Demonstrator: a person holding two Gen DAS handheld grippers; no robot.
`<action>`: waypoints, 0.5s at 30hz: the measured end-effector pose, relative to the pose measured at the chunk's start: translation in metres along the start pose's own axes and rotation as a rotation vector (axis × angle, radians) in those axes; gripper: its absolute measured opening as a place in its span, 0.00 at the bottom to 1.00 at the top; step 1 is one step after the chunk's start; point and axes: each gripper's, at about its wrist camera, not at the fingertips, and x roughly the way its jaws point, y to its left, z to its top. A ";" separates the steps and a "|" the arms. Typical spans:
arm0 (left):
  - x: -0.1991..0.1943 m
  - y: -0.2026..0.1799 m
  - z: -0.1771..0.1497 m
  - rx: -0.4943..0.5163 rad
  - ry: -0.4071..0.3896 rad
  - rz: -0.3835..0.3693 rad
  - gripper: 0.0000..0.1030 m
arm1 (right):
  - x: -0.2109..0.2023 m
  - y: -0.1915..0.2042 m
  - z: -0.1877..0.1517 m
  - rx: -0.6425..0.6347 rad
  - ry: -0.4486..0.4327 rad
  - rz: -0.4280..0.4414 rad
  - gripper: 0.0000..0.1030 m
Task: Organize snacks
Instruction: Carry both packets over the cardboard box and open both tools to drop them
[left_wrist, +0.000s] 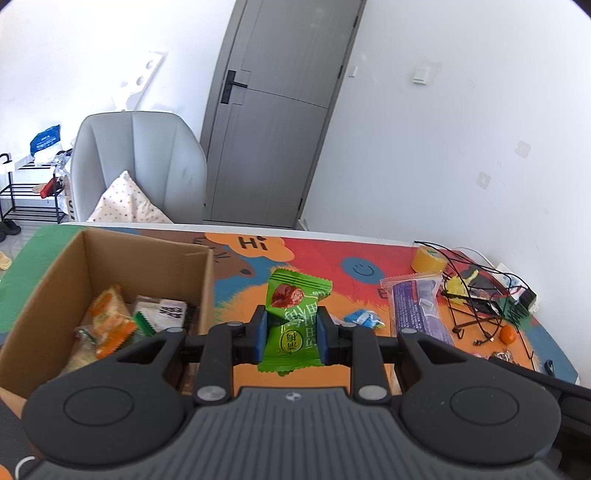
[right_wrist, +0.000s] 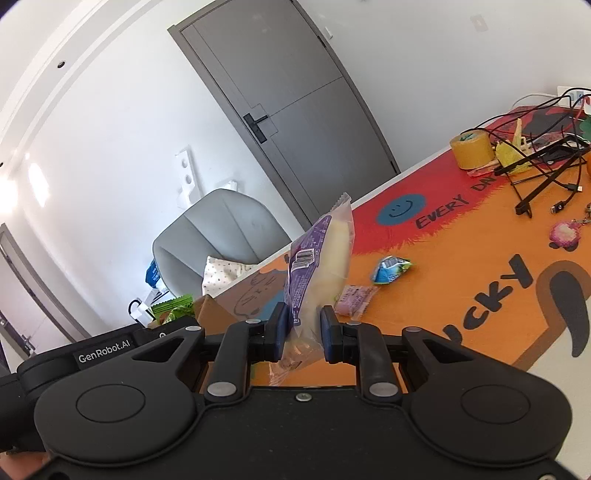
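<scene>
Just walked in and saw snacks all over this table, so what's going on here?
A person is sorting snacks into a cardboard box using a handheld tool in each hand. The left tool is shut on a green snack packet, held up beside the box, which already holds a few packets. The right tool is shut on a purple-and-clear wrapped snack, lifted off the table. A small blue packet and a pink one lie loose on the colourful mat.

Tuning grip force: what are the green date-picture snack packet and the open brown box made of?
Green snack packet: thin plastic film, apparently; glossy, crinkled, serrated end seals, pinched by the left gripper. Open brown box: corrugated cardboard, matte, with raw cut edges.
</scene>
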 end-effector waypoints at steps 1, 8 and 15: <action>-0.003 0.004 0.001 -0.003 -0.006 0.004 0.25 | 0.001 0.004 0.000 -0.003 0.001 0.006 0.20; -0.022 0.031 0.009 -0.031 -0.033 0.038 0.25 | 0.007 0.036 0.000 -0.044 0.012 0.051 0.20; -0.036 0.063 0.013 -0.071 -0.048 0.078 0.25 | 0.014 0.067 -0.003 -0.085 0.030 0.092 0.20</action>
